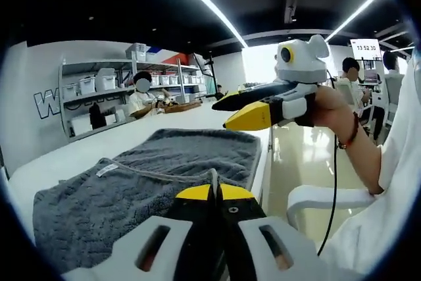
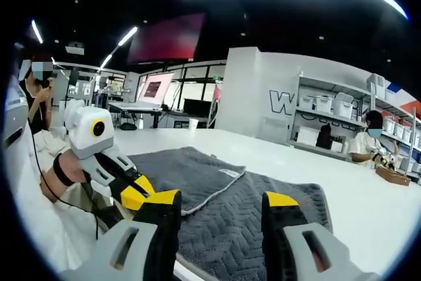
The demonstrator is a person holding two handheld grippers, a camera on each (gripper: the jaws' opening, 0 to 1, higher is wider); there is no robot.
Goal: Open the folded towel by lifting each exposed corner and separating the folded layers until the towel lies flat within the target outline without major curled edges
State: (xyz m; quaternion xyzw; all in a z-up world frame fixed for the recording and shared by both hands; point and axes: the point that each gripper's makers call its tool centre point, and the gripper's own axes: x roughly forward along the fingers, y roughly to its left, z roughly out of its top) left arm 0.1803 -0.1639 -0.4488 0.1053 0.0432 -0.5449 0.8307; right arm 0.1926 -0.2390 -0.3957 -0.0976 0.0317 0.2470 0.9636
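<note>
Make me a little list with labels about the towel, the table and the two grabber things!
towel: grey, lying on the table, one layer still folded over, a small white label on it
table: white, long
left gripper: jaws closed, low near the towel's edge
right gripper: jaws apart, above the towel
shelves: by the wall, with white boxes
people: one sits at the table's far end

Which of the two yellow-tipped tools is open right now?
The right tool: in its own view its two yellow tips stand wide apart over the grey towel. The left tool has its tips pressed together.
</note>
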